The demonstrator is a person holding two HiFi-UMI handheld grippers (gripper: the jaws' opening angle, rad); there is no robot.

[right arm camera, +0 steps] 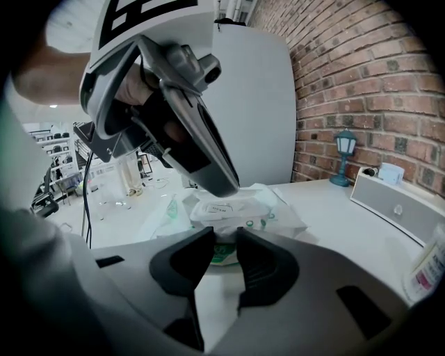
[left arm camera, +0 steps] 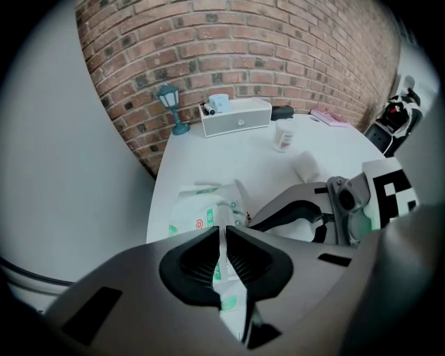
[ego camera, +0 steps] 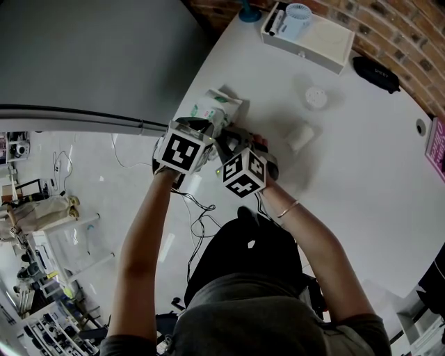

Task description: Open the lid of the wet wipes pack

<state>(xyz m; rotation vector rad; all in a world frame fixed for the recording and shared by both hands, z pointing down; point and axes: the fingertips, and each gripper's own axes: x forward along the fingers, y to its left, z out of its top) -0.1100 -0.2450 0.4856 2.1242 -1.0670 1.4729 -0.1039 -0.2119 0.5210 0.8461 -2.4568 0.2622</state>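
Note:
The wet wipes pack (ego camera: 221, 106), white with green print, lies near the white table's left edge. Its flat lid (right arm camera: 221, 206) shows on top in the right gripper view. My left gripper (left arm camera: 223, 252) points steeply down and is shut on a thin white flap of the pack (left arm camera: 206, 217); in the right gripper view its tip (right arm camera: 221, 182) sits at the lid's near-left end. My right gripper (right arm camera: 224, 252) is at the pack's near end, and its jaws are shut on the green-printed edge. In the head view both grippers (ego camera: 211, 129) (ego camera: 233, 137) meet just in front of the pack.
A white box (ego camera: 316, 38) with a cup on it and a blue lamp (ego camera: 249, 12) stand at the brick wall. A small round white tub (ego camera: 316, 96) and a white bottle (ego camera: 301, 136) lie to the right. A grey partition (ego camera: 90, 62) borders the table (ego camera: 361, 153) on the left.

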